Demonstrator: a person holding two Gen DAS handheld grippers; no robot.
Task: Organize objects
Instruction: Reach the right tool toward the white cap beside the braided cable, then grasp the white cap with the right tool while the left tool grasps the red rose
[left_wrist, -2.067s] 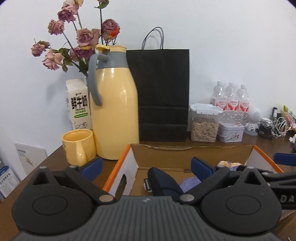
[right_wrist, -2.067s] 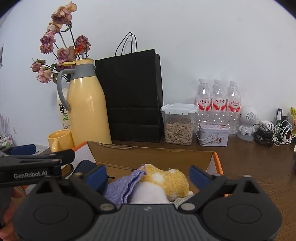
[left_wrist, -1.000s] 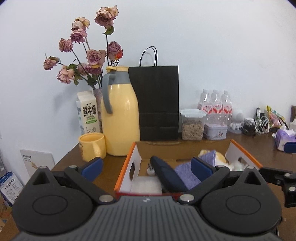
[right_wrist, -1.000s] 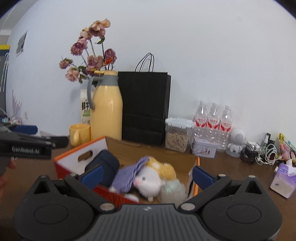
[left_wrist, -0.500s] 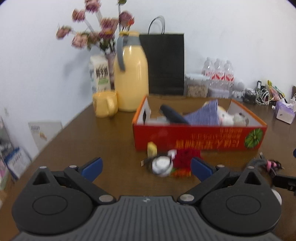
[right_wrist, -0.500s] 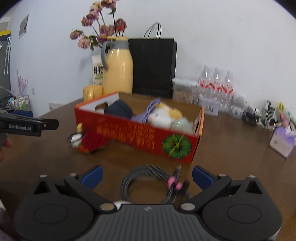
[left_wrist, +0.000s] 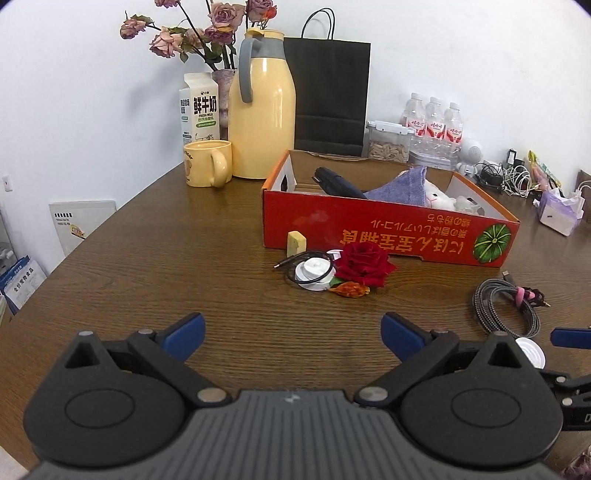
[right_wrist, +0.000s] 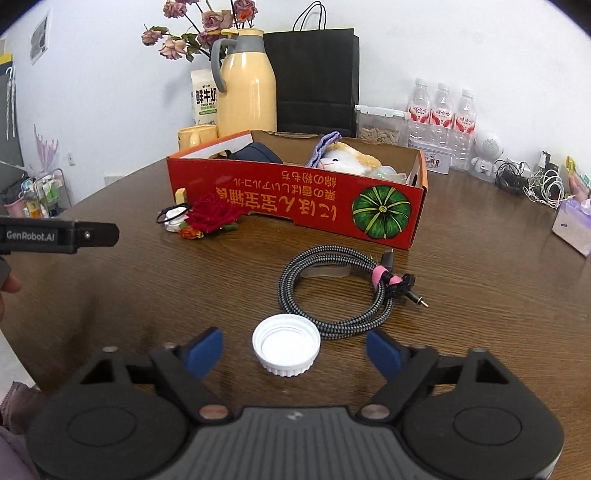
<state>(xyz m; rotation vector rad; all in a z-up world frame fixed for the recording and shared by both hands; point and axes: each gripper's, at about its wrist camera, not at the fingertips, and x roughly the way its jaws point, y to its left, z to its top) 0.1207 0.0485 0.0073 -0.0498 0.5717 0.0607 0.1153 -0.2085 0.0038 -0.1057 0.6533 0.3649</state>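
The right gripper (right_wrist: 294, 350) has its jaws closing around a white bottle cap (right_wrist: 286, 345), which lies open side up on the wood between the blue pads (right_wrist: 205, 349), neither pad touching it. Just beyond the cap and a little toward the right pad lies a coiled braided cable (right_wrist: 334, 291) bound with a pink tie. Farther ahead stands the red cardboard box (right_wrist: 314, 206), holding a dark blue pouch, a purple cloth and a plush toy (right_wrist: 347, 159).

The left gripper (left_wrist: 291, 338) is spread wide with only bare brown wooden table (left_wrist: 155, 266) between its fingers. Ahead of them, against the box's front wall, sits a small cluster: a red fabric rose (left_wrist: 364, 264), a white round piece ringed by a thin black cord, an amber leaf-shaped bit and a small yellow block (left_wrist: 296, 243).

Beyond the box, along the white wall, stand a yellow mug (left_wrist: 207, 163), a yellow thermos jug (left_wrist: 262, 107), a milk carton, dried roses, a black paper bag (left_wrist: 330, 96), a clear container of seeds and three water bottles. Off to the far right are tangled chargers and a tissue pack (left_wrist: 559, 210).
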